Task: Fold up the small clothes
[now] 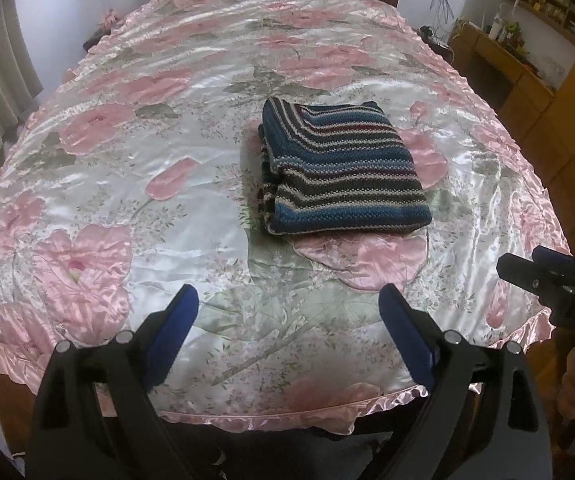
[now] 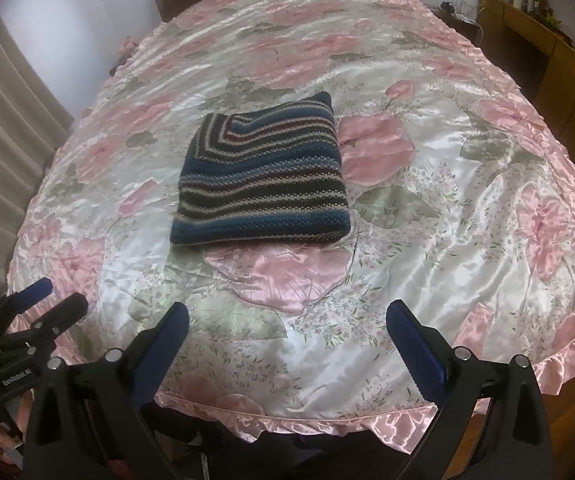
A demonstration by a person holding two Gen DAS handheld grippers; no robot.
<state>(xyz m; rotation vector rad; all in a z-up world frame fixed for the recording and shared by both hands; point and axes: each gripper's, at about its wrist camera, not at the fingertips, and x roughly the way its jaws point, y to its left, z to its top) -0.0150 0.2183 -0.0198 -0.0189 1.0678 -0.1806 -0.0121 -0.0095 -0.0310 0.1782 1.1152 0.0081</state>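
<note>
Lying folded, sweater (image 1: 339, 168) well beyond both open jaws

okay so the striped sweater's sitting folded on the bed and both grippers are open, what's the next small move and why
Probably none on the garment: keep both grippers back at the foot of the bed. The blue-and-grey striped knit sweater already lies as a compact squarish bundle on the pink floral satin bedspread, and the left gripper and right gripper are open, empty and clear of it.
</note>
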